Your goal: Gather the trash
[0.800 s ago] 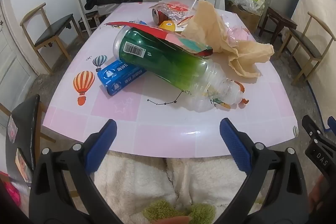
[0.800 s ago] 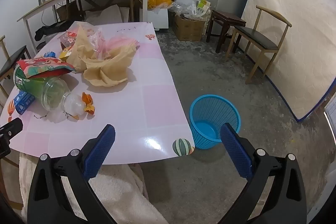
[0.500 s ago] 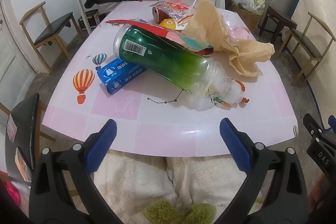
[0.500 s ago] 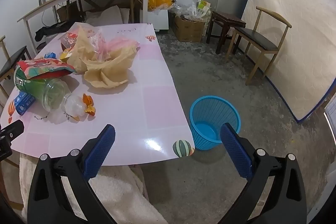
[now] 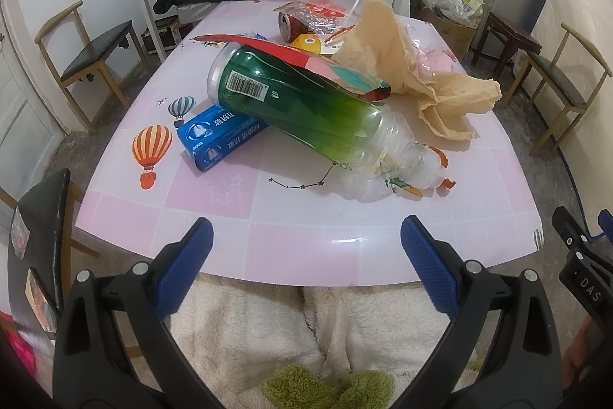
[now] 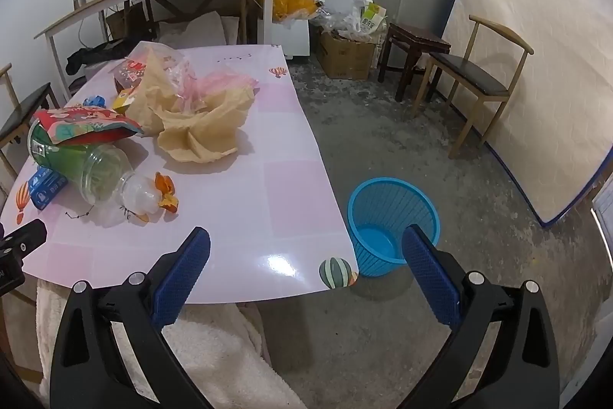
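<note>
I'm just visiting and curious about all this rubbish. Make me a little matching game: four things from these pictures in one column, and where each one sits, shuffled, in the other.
Things:
1. green plastic bottle
2. blue carton
3. blue basket
4. red drink can

Places:
A. on the floor beside the table
B. far side of the table, by a clear plastic bag
C. lying on its side, with a colourful snack wrapper draped over it
D. flat on the table, one end tucked under the bottle's base

Pairs: 1-C, 2-D, 3-A, 4-B
</note>
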`<control>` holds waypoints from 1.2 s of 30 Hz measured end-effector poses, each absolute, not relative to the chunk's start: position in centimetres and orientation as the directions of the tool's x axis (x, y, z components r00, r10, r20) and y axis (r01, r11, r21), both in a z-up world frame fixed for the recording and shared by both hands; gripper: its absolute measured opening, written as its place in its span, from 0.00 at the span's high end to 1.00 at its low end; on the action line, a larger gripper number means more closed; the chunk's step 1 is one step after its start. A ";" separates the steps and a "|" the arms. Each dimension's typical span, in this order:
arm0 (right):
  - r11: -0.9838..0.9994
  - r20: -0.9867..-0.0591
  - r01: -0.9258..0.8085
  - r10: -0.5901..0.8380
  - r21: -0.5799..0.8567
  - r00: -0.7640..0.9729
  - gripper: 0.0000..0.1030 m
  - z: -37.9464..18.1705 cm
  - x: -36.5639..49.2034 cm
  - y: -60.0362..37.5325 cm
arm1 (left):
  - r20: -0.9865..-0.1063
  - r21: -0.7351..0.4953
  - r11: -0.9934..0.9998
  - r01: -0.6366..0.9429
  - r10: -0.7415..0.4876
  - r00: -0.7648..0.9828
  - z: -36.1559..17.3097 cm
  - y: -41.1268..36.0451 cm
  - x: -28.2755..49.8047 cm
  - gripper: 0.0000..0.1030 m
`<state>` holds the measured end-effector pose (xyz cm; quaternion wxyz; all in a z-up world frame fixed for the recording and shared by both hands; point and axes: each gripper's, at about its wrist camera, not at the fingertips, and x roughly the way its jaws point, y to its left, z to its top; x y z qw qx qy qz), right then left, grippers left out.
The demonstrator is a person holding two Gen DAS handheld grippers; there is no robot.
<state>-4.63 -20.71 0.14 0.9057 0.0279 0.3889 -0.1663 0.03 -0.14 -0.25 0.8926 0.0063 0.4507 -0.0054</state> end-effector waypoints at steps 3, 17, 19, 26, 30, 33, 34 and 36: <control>0.944 -0.711 0.321 -0.281 -0.082 0.645 0.05 0.2 -4.6 -20.6 | -0.806 0.005 1.000 0.015 -0.005 0.592 -0.4 -0.3 0.1 0.08; 0.946 -0.705 0.313 -0.280 -0.086 0.651 0.05 0.6 -4.4 -20.5 | -0.805 0.001 1.000 0.016 -0.008 0.593 -0.6 -0.1 0.0 0.08; 0.946 -0.704 0.312 -0.280 -0.088 0.652 0.05 0.6 -4.4 -20.4 | -0.806 0.001 1.000 0.015 -0.008 0.592 -0.6 0.0 0.0 0.08; 0.946 -0.705 0.312 -0.280 -0.087 0.652 0.05 0.6 -4.4 -20.4 | -0.806 -0.001 1.000 0.015 -0.010 0.592 -0.7 0.2 0.1 0.08; 0.946 -0.705 0.312 -0.280 -0.087 0.652 0.05 0.6 -4.4 -20.4 | -0.807 -0.003 1.000 0.015 -0.011 0.591 -0.6 0.4 0.2 0.08; 0.946 -0.704 0.312 -0.280 -0.087 0.652 0.05 0.6 -4.4 -20.4 | -0.806 -0.003 1.000 0.014 -0.011 0.592 -0.6 0.4 0.3 0.08; 0.946 -0.704 0.312 -0.280 -0.086 0.653 0.05 0.6 -4.4 -20.4 | -0.806 -0.004 1.000 0.015 -0.012 0.592 -0.6 0.4 0.3 0.08; 0.946 -0.705 0.312 -0.280 -0.087 0.652 0.05 0.6 -4.4 -20.4 | -0.806 -0.004 1.000 0.015 -0.012 0.592 -0.6 0.4 0.3 0.08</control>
